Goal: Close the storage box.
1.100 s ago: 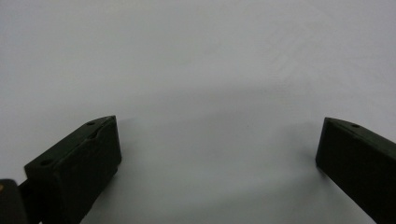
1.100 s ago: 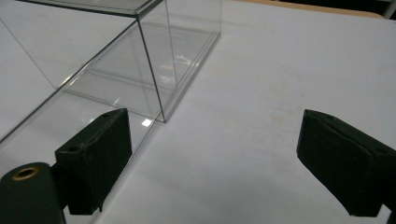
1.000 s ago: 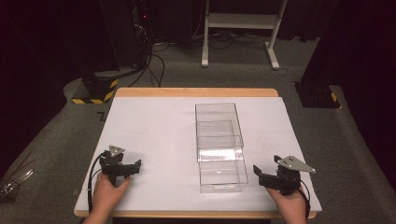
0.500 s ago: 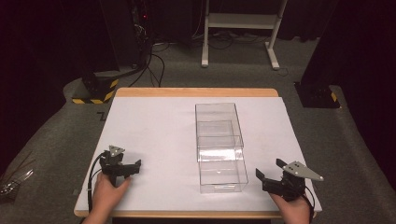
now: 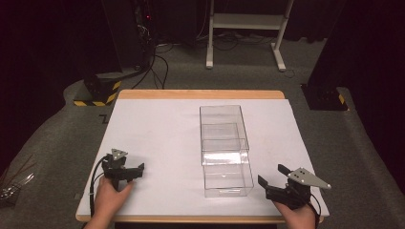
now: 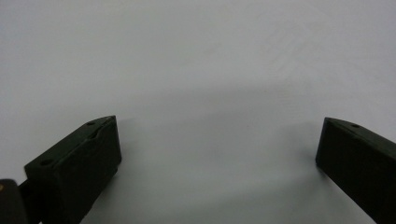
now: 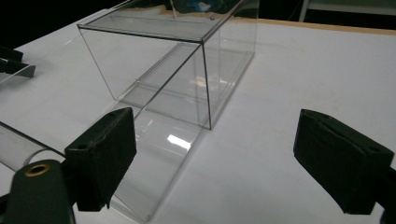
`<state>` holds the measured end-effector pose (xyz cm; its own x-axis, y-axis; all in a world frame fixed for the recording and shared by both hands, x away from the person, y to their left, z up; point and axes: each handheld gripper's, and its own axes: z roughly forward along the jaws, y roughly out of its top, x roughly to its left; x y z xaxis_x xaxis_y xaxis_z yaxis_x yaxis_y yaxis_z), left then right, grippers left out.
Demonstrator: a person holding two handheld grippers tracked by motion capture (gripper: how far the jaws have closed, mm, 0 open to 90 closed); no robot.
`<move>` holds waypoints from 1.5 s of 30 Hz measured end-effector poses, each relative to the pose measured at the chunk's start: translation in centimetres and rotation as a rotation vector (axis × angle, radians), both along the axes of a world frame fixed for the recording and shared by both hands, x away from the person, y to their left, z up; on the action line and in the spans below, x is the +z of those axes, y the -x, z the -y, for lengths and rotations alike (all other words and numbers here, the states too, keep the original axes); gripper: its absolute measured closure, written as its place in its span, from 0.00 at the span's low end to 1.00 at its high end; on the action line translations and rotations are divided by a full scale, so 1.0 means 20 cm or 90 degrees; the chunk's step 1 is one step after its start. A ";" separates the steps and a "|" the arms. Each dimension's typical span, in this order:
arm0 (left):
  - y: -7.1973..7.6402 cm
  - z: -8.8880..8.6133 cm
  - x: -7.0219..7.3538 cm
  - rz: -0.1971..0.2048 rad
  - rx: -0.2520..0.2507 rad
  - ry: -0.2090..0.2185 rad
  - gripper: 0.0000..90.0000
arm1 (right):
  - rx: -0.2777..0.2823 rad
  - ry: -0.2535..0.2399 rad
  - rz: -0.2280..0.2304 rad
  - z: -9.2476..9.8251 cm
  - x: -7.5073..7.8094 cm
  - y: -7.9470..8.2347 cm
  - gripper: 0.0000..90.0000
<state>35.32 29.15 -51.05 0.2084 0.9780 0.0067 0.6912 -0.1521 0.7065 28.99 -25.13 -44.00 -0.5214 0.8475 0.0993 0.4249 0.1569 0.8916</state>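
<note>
Two grippers resting at the near edge of the white table (image 5: 157,129), clear box (image 5: 224,148) as landmark.

High view: clear box lying mid-table, long axis running away from the person, near end seeming to be pulled out like a drawer. Right gripper (image 5: 274,177) sitting just beside its near right corner, jaws spread wide, clearly the nearer one. Left gripper (image 5: 133,170) lying well apart to the box's left, jaws also apart, gripping nothing.

Left gripper view: jaws standing wide over bare table, nothing between them.

Right gripper view: box (image 7: 177,70) lying ahead and left of the spread jaws, near corner edge facing them, bottom panel reaching toward the left jaw. Transparent walls and reflections making edges hard to read; lid or drawer unclear, far end cut off.
</note>
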 end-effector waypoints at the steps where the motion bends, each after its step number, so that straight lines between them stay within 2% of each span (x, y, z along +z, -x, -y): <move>1: 0.00 0.00 0.00 0.000 0.000 0.000 0.00 | 0.007 -0.001 0.001 -0.01 0.01 0.01 0.15; 15: 0.00 0.00 0.00 0.000 0.000 0.000 0.00 | 0.045 -0.011 0.014 -0.07 0.02 0.05 0.15; 23: 0.00 0.00 0.00 0.000 0.000 0.000 0.00 | 0.074 -0.020 0.008 -0.11 0.01 0.06 0.15; 25: 0.00 0.00 0.00 0.000 0.000 0.000 0.00 | 0.078 -0.014 0.005 -0.13 -0.01 0.07 0.15; 35: 0.00 0.00 0.00 0.000 0.000 0.000 0.00 | 0.092 -0.013 -0.017 -0.15 -0.05 0.06 0.16; 45: 0.00 0.00 0.00 0.000 0.000 0.000 0.00 | 0.099 -0.009 -0.022 -0.16 -0.07 0.05 0.16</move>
<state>35.32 29.15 -51.05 0.2081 0.9781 0.0067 0.6911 -0.1519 0.7066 27.91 -21.84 -45.48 -0.6416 0.7558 0.1306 0.4274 0.2110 0.8791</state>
